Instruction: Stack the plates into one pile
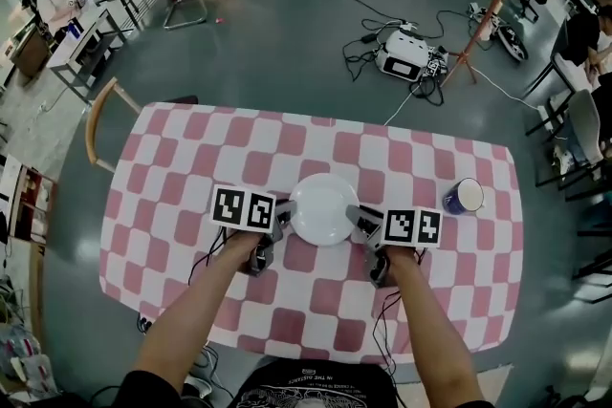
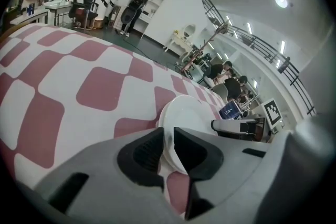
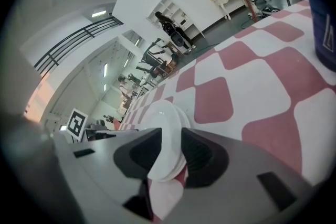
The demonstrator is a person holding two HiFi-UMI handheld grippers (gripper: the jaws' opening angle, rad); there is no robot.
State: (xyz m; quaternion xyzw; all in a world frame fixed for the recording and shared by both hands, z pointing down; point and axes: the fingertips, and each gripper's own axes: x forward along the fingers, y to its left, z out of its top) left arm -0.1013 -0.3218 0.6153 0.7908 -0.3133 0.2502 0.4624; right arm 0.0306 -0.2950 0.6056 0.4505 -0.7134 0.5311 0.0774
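A pile of white plates (image 1: 323, 208) sits on the pink-and-white checked table (image 1: 191, 167), near its middle. My left gripper (image 1: 279, 220) is at the pile's left edge. In the left gripper view the top plate's rim (image 2: 191, 115) fills the narrow gap of that gripper (image 2: 168, 136), and the pads press on it. My right gripper (image 1: 360, 220) is at the right edge. In the right gripper view the rim (image 3: 160, 113) stands between the spread jaws of the right gripper (image 3: 170, 139), which do not clamp it. Two rims show there, one on the other.
A blue mug (image 1: 464, 197) stands on the table to the right of the pile, close to my right gripper. A wooden chair (image 1: 100, 124) is at the table's far left corner. Cables and a white device (image 1: 406, 53) lie on the floor beyond the table.
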